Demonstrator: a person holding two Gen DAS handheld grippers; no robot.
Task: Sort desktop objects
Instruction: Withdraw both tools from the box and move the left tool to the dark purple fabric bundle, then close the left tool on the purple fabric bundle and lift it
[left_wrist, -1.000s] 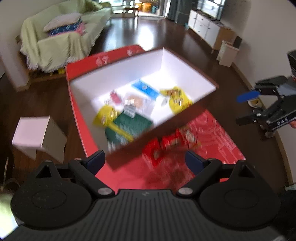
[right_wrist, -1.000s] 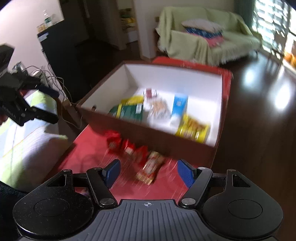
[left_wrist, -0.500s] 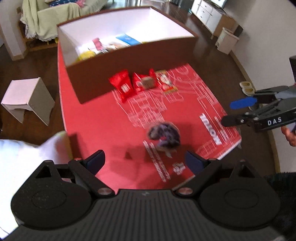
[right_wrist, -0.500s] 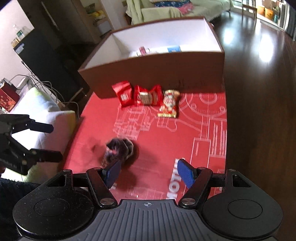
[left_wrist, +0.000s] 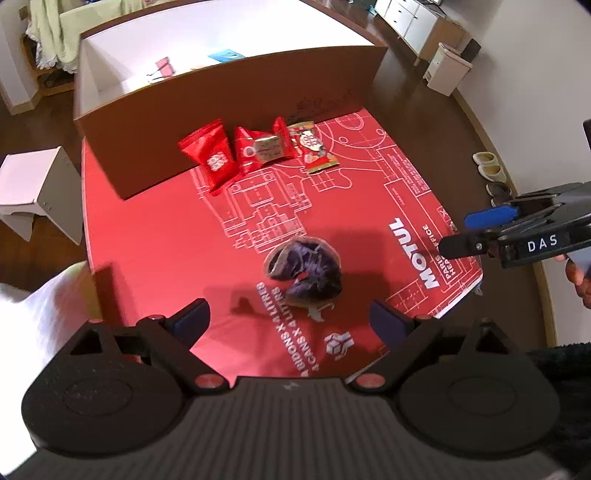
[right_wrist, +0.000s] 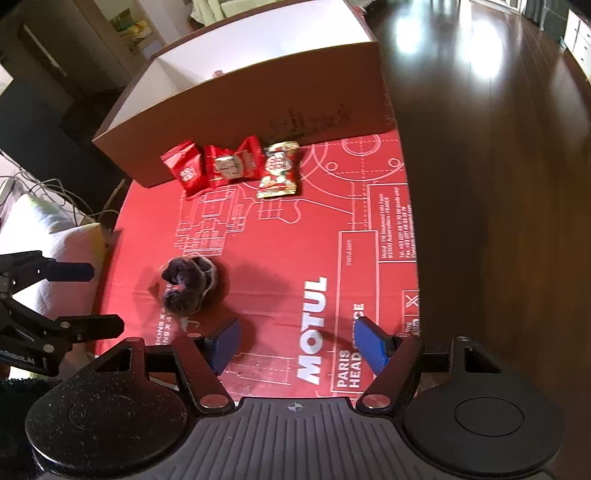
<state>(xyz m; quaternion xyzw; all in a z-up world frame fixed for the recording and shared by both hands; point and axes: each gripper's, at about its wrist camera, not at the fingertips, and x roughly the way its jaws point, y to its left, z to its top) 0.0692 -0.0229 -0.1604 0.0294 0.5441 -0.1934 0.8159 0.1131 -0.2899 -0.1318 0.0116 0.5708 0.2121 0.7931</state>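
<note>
Both my grippers, left (left_wrist: 290, 319) and right (right_wrist: 297, 345), hang spread and empty. MOTUL is printed on the red mat (left_wrist: 155, 236); the dark pouch (left_wrist: 304, 271) lies just ahead of my left fingers, snack packets (left_wrist: 255, 151) against the box (left_wrist: 221, 110).

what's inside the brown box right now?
Through the open top of the box, the left wrist view shows a pink binder clip and a blue packet on the white floor. The near wall covers the rest of the inside.
</note>
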